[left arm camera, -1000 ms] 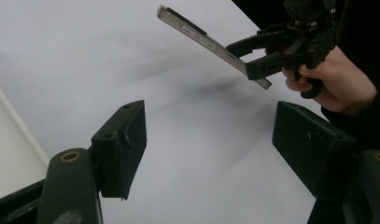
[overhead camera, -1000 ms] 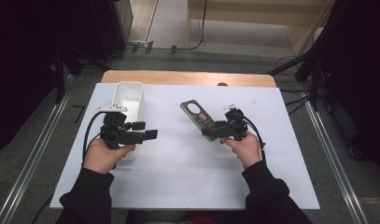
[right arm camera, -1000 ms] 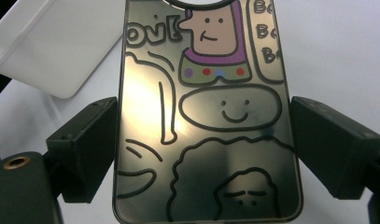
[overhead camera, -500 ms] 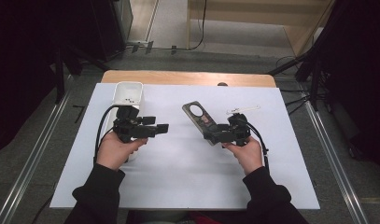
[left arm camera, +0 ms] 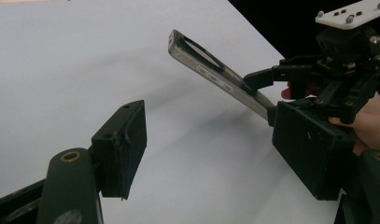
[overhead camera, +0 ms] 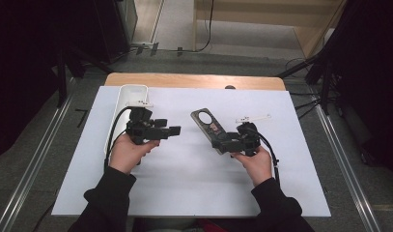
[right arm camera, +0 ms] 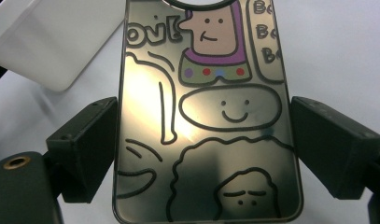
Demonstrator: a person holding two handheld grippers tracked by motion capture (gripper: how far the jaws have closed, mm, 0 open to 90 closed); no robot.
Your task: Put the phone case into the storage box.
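A glossy phone case [overhead camera: 207,122] with cartoon drawings [right arm camera: 206,107] is held tilted above the white sheet. My right gripper [overhead camera: 224,143] is shut on its lower part, one pad pressing on each long edge. In the left gripper view the case [left arm camera: 211,74] slants up out of that gripper [left arm camera: 295,84]. My left gripper [overhead camera: 174,130] hovers left of the case and points toward it, a gap apart. Its jaws stand open [left arm camera: 215,154] with nothing between them.
A white rectangular tray [overhead camera: 130,99] lies along the sheet's back left, partly behind my left hand, and its corner [right arm camera: 52,42] also comes into the right gripper view. The white sheet [overhead camera: 184,193] covers a wooden table [overhead camera: 184,79]. Dark floor and metal rails flank both sides.
My left hand has moved right and a little away from the person, closer to the phone case. The right hand and the case have barely shifted.
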